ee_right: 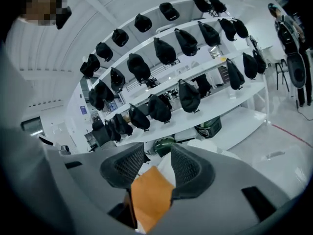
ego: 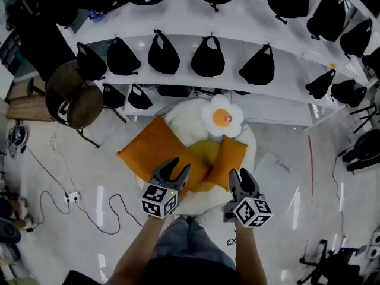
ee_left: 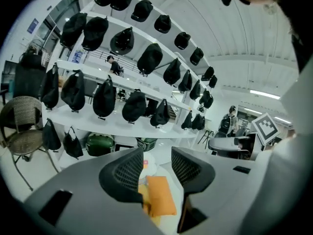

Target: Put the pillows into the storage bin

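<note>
Left tool (ego: pixel 178 167) hovers with its jaws partly apart and empty over a large square orange fabric pillow (ego: pixel 153 150). Right tool (ego: pixel 241 177), also partly open and empty, hangs just beside a smaller orange pillow (ego: pixel 229 159). A yellow pillow (ego: pixel 205 152) lies between the two orange ones. A white flower-shaped pillow with an orange centre (ego: pixel 221 116) sits behind them. All four are heaped on a round white storage bin (ego: pixel 248 140) on the glossy white floor (ego: pixel 107 165). Beyond it stand white shelves (ego: pixel 178 16) of black bags (ego: pixel 208 57).
</note>
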The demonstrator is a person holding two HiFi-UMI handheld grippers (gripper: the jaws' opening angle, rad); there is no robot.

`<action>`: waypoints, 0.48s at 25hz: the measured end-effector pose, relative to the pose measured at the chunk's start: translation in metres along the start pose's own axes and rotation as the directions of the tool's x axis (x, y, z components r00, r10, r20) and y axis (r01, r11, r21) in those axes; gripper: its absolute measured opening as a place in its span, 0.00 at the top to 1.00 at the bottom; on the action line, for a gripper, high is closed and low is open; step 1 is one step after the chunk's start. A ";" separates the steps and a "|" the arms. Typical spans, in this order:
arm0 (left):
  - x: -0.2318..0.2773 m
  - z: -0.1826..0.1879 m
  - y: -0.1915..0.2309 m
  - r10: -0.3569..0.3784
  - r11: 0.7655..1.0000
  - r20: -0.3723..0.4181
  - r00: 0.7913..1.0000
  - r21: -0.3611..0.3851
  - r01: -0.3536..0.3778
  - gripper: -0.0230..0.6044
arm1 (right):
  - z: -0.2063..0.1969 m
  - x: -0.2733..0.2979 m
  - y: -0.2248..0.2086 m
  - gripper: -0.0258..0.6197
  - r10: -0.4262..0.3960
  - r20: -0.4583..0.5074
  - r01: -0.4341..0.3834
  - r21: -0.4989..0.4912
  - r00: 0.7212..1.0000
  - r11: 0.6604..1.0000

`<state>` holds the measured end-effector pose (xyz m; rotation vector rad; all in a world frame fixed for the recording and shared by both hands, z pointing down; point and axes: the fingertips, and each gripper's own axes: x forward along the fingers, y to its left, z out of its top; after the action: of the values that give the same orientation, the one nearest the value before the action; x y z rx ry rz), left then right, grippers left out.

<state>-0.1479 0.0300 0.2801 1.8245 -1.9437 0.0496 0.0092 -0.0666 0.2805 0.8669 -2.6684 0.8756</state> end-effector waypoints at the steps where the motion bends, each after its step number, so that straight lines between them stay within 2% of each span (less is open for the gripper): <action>1: -0.004 -0.002 0.014 0.030 0.999 0.000 1.000 -0.010 -0.030 0.69 | -0.004 0.013 0.007 0.69 0.019 -0.019 -0.020 -0.007 1.000 1.000; 5: -0.028 -0.021 0.074 0.171 0.983 -0.012 0.985 -0.066 -0.171 0.68 | -0.029 0.068 0.039 0.69 0.115 -0.115 -0.121 -0.049 0.987 0.991; 9: -0.055 -0.060 0.130 0.310 0.938 -0.049 0.949 -0.144 -0.314 0.67 | -0.074 0.127 0.066 0.69 0.200 -0.256 -0.234 -0.113 0.946 0.966; 12: -0.059 -0.102 0.175 0.368 0.909 -0.077 0.927 -0.181 -0.376 0.65 | -0.119 0.181 0.072 0.69 0.229 -0.334 -0.296 -0.166 0.914 0.940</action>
<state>-0.2822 0.1393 0.4001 1.3010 -2.1598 0.0200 -0.1780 -0.0342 0.4061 0.2917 -2.5677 0.6898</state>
